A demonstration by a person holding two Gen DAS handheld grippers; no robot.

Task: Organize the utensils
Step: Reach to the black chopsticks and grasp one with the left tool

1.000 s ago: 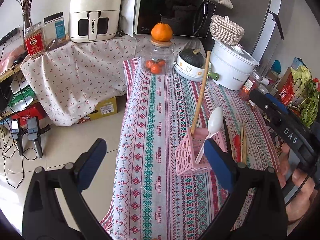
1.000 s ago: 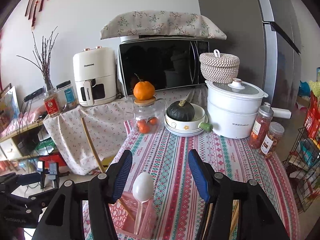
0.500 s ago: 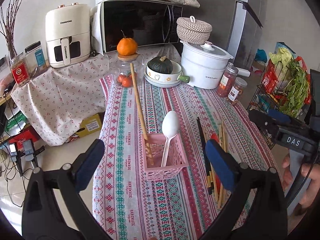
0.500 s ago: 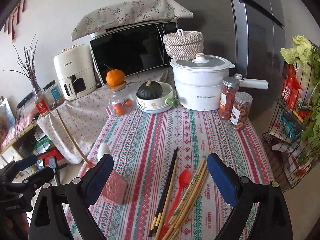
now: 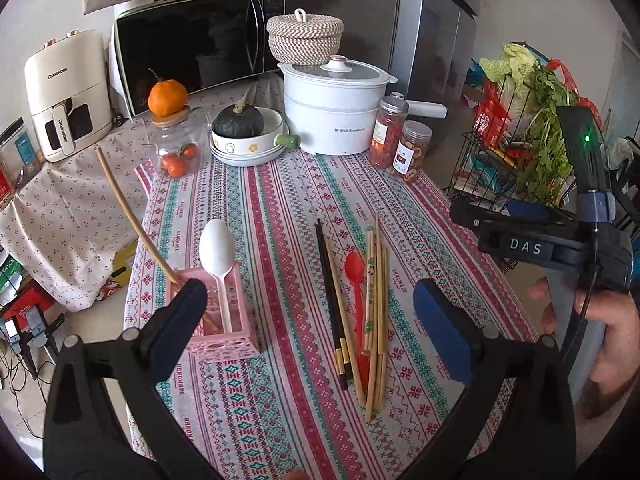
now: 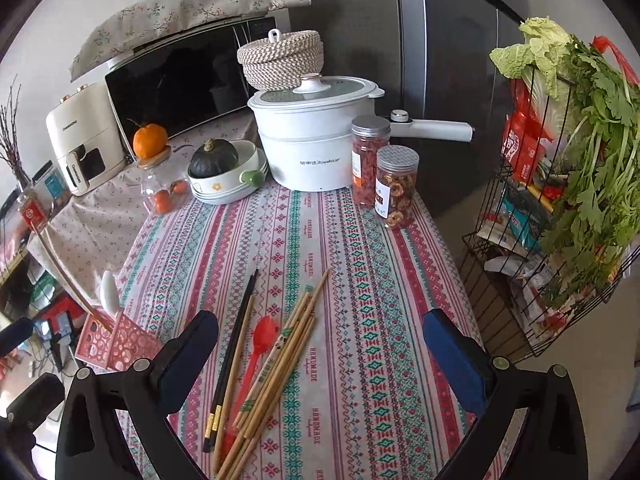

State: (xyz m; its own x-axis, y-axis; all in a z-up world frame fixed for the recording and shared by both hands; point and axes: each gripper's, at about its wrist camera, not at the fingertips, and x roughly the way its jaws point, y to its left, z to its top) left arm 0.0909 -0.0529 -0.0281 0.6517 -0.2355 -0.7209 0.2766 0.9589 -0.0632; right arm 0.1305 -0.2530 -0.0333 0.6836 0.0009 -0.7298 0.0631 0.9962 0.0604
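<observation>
The pink holder (image 5: pixel 218 316) stands upright near the left edge of the table (image 5: pixel 280 208), and it already carries a white spoon (image 5: pixel 218 252) set bowl-up and a long wooden stick (image 5: pixel 136 220) leaning out to the left — handles down, so each can be drawn out by its top. The rest of the utensils lie loose on the striped cloth to the right of the holder: a black pair of chopsticks (image 5: pixel 330 300), a red spoon (image 5: pixel 356 280) and a bundle of bamboo chopsticks (image 5: pixel 376 304), roughly parallel and partly overlapping, the red spoon half buried under the bamboo ones. The left tool (image 5: pixel 308 320) hangs above the gap between holder and pile, spread wide and holding nothing. The right tool (image 6: pixel 320 352) is likewise wide and empty, and it sits over the near ends of the pile, which suggests it is lining up for the next pick. Because the sticks lie flat and crowd each other, a clean pinch on one pair will likely need a low approach at the free ends; the holder is light and perforated, so a sideways nudge could tip it.
</observation>
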